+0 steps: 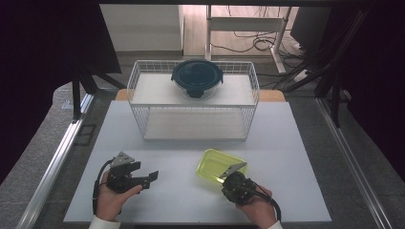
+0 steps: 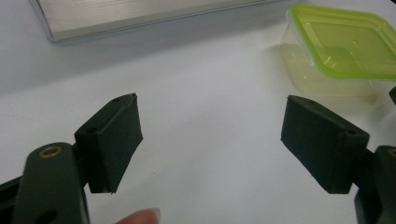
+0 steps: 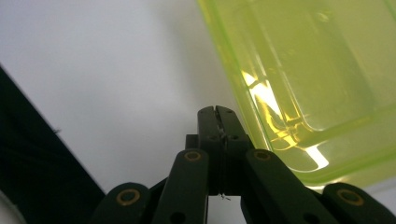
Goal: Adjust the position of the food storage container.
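A white bench [image 1: 191,191] stands on a grey carpeted floor with dark curtains at either side and, beyond it, a pale floor strewn with black cables under a desk frame. Near the front right of the bench lies a clear box with a yellow-green lid [image 1: 220,163], lid up and resting flat on the surface. The right tongs [image 1: 232,172] sit at the box's near edge with the grey plate over its corner; in the right gripper view the jaws are pressed fully together with nothing between them, just beside the box's rim [image 3: 299,93]. The left tongs [image 1: 143,177] rest on the bench well apart to the left, held in the left hand [image 1: 112,198], jaws spread wide and empty; in the left gripper view the box [image 2: 341,51] shows beyond the far jaw. Toward the back stands a white wire rack [image 1: 193,100] with two tiers, and on its upper tier sits a round container with a dark blue lid [image 1: 197,78].
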The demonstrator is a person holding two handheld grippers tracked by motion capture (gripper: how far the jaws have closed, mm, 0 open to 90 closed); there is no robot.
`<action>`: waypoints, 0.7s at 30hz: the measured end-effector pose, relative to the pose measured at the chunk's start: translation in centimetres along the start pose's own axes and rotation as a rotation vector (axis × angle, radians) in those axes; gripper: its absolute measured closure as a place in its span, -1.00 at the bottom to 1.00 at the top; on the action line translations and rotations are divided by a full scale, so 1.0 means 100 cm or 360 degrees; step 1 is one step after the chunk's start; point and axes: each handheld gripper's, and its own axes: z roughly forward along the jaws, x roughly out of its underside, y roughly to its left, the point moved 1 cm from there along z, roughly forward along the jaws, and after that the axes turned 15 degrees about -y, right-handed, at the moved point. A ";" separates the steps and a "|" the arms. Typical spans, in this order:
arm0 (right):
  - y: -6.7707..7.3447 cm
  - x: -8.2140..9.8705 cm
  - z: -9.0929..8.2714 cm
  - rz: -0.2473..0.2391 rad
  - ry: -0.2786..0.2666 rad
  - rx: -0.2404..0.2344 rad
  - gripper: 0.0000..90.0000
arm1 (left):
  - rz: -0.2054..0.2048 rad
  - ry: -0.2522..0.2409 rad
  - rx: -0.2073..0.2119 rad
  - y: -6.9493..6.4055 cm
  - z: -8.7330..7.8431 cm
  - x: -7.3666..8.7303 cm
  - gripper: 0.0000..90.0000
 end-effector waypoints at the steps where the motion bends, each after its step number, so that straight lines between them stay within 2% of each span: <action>1: 0.000 0.000 0.000 0.0000 0.0000 0.0000 0.98 | -0.0009 -0.0004 -0.0007 0.000 0.000 0.000 -0.55; 4: -0.011 0.002 -0.002 0.0033 -0.0013 0.0021 0.98 | -0.0019 -0.0018 -0.0021 0.001 -0.001 -0.001 -0.55; 13: -0.019 0.004 -0.001 0.0058 -0.0018 0.0077 0.98 | -0.0053 -0.0050 -0.0032 0.003 -0.003 -0.001 -0.54; 14: -0.021 0.005 -0.001 0.0066 -0.0021 0.0102 0.98 | -0.0066 -0.0053 -0.0032 0.003 -0.003 -0.001 -0.54; 21: -0.028 0.007 -0.002 0.0102 -0.0029 0.0115 0.98 | -0.0072 -0.0053 -0.0025 0.004 -0.002 0.000 -0.54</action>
